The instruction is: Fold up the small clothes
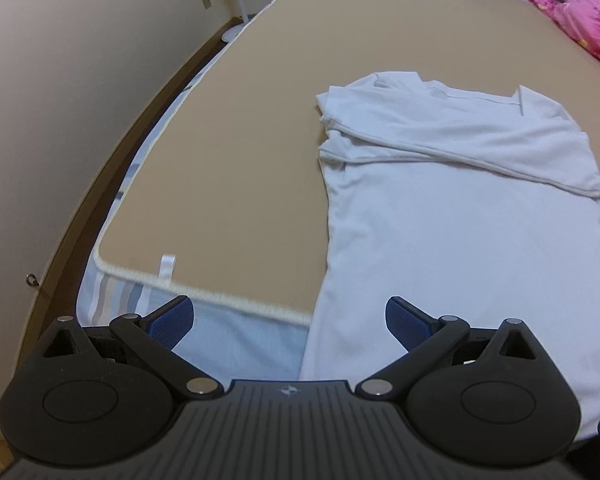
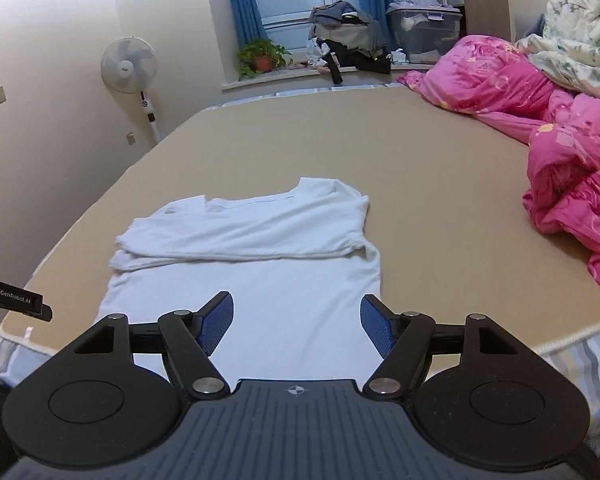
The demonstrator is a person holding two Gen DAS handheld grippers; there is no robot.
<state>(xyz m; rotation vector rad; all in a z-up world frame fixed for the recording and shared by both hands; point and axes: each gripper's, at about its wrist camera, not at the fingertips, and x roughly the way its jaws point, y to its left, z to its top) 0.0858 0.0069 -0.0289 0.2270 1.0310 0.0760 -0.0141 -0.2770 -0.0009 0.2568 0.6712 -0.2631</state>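
A white T-shirt (image 1: 452, 208) lies flat on the tan mattress pad (image 1: 228, 160), collar away from me, both sleeves folded across the chest. Its hem hangs over the near edge of the pad. My left gripper (image 1: 290, 320) is open and empty, above the near edge beside the shirt's left hem corner. In the right wrist view the shirt (image 2: 260, 264) lies straight ahead. My right gripper (image 2: 297, 324) is open and empty, above the shirt's lower part. The tip of the left gripper (image 2: 16, 300) shows at the left edge.
A pink quilt (image 2: 548, 128) is heaped on the bed's right side, a floral one (image 2: 580, 28) behind it. A standing fan (image 2: 130, 68) is by the left wall. The windowsill holds a plant (image 2: 262, 58), clothes and a storage box (image 2: 424, 34). The wall (image 1: 60, 100) runs along the bed's left.
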